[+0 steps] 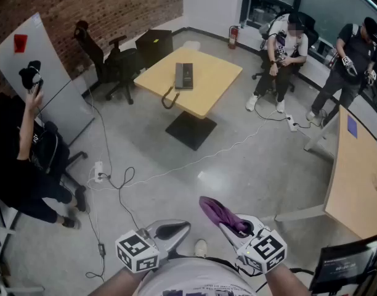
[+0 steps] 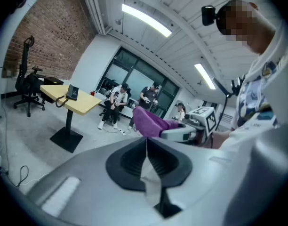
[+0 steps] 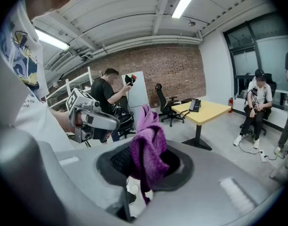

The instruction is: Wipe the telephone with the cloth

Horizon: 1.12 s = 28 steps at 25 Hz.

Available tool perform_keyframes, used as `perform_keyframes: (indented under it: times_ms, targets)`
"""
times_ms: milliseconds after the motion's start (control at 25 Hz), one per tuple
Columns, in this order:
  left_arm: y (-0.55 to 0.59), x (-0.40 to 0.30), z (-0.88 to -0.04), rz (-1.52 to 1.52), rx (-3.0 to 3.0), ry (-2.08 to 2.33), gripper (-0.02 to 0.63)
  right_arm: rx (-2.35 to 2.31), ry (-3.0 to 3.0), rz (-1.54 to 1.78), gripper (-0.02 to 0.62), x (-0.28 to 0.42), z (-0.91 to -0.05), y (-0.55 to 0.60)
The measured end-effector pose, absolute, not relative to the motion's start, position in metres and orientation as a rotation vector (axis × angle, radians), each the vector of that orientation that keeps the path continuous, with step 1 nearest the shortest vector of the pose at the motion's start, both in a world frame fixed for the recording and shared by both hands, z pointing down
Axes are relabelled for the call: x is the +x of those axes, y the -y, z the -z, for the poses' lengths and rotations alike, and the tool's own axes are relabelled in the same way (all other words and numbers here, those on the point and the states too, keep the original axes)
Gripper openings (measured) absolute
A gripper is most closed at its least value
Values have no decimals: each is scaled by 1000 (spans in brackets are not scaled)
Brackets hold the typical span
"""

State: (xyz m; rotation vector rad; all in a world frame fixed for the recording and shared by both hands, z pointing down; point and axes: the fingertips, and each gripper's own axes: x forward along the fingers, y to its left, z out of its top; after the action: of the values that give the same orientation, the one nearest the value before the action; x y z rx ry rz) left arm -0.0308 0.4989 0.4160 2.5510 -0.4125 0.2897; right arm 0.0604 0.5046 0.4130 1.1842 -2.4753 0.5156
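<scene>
The black telephone [image 1: 183, 76] lies far ahead on a square yellow table [image 1: 213, 82], its cord hanging over the near edge. I hold both grippers low, close to my body. My right gripper [image 1: 227, 225] is shut on a purple cloth [image 1: 217, 213], which bunches up out of the jaws [image 3: 148, 149]. Beside it, my left gripper [image 1: 171, 230] is shut with nothing between its pads [image 2: 146, 141]. In the left gripper view the cloth [image 2: 151, 121] and the distant telephone [image 2: 72, 92] both show. The right gripper view shows the telephone [image 3: 196, 105] far off on the table [image 3: 211, 111].
Grey floor with white and black cables [image 1: 121, 180] lies between me and the table. Black office chairs [image 1: 108, 60] stand behind it by a brick wall. Two people [image 1: 281, 54] are at the back right, one person [image 1: 28, 159] at the left. A wooden desk [image 1: 358, 177] is on the right.
</scene>
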Motion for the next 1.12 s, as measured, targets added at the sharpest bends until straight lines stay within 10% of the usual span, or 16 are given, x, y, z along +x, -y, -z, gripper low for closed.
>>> perform_keyframes:
  times_ms: [1120]
  targets:
    - [-475,-31,-421,-308,2507,494,14,1109,2520,-597,84,66,-428,-482]
